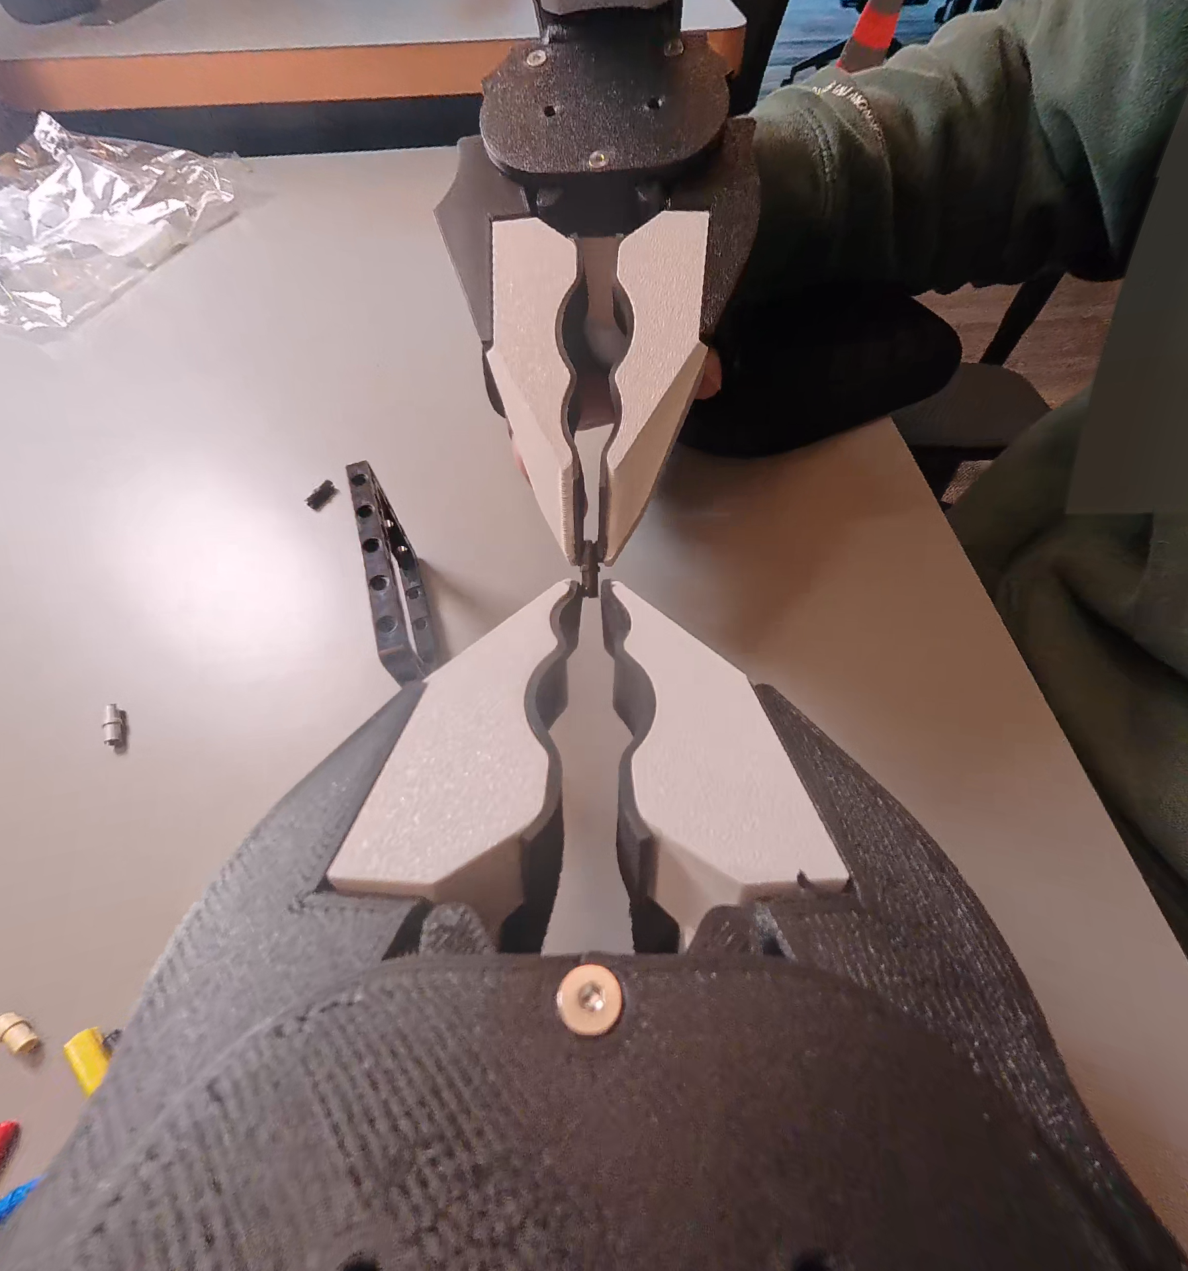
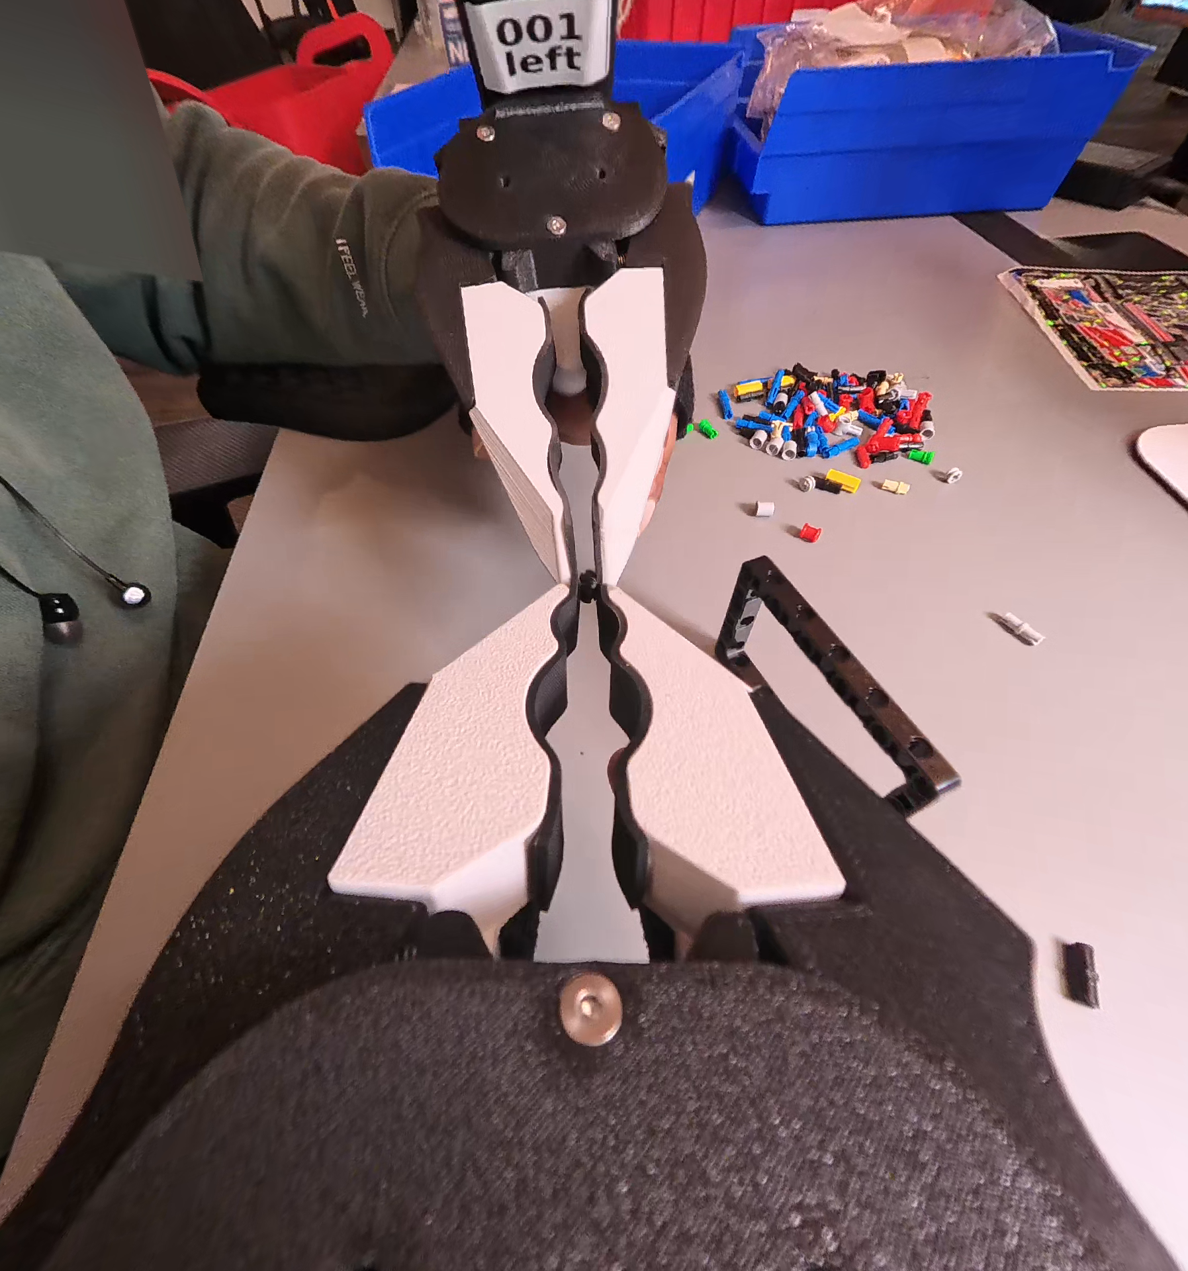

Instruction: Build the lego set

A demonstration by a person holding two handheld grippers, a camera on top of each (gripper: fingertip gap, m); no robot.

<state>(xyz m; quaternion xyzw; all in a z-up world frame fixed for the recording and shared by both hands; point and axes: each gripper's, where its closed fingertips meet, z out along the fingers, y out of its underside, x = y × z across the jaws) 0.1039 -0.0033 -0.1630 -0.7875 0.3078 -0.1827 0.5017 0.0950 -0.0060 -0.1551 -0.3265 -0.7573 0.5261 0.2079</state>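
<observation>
My left gripper [image 1: 588,590] and my right gripper [image 2: 585,595] meet tip to tip above the grey table [image 1: 164,413]. A small black pin [image 1: 588,571] sits between the two pairs of tips, and each pair is closed on one end of it. The pin also shows in the right wrist view [image 2: 586,583]. The right gripper [image 1: 587,550] comes in from the top of the left wrist view; the left gripper [image 2: 585,574] comes in from the top of the right wrist view. A black beam frame with holes [image 1: 391,571] lies on the table beside the tips, and also shows in the right wrist view [image 2: 845,681].
A loose black pin [image 2: 1081,975] and a grey pin [image 2: 1021,627] lie near the frame. A pile of small coloured parts [image 2: 831,419], an instruction sheet [image 2: 1127,330] and blue bins [image 2: 921,137] are farther back. A crumpled plastic bag [image 1: 75,220] lies far left. The table edge [image 1: 955,536] is close by. The grippers are tip to tip, or close to it.
</observation>
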